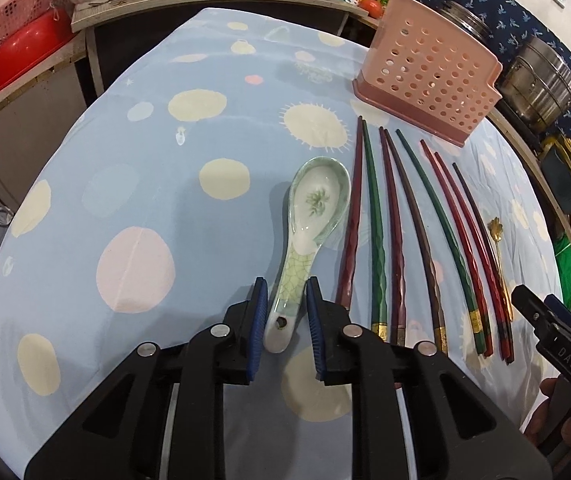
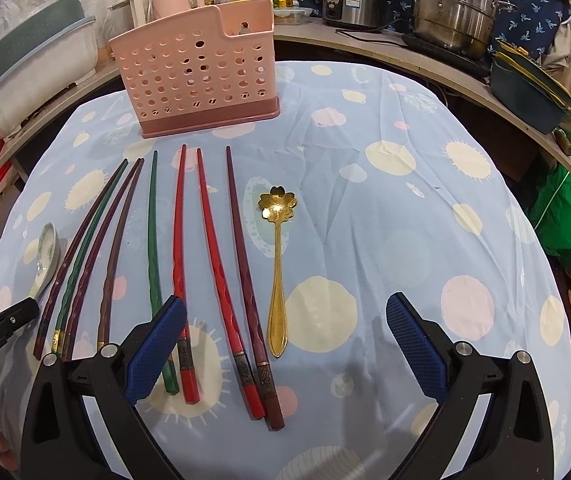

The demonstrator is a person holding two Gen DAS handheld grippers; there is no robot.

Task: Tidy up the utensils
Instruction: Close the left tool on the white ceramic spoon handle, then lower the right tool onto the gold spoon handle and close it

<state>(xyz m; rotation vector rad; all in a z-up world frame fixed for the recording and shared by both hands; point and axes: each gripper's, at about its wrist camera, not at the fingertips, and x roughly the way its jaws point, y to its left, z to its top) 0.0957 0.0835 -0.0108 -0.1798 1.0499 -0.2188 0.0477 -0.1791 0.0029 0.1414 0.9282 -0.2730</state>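
My left gripper (image 1: pixel 285 312) has its fingers straddling the ceramic spoon (image 1: pixel 309 236) handle, not visibly clamped, while my right gripper (image 2: pixel 285 344) gapes wide over the tablecloth (image 2: pixel 385 220) beside the gold spoon (image 2: pixel 277 272).

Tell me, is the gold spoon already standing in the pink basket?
No, the gold spoon lies flat on the tablecloth, just right of the chopsticks and well short of the pink basket.

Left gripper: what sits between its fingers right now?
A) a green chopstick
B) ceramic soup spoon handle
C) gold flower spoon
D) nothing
B: in the left wrist view the left gripper straddles the handle of the ceramic soup spoon, pads on either side with gaps showing, not yet clamped.
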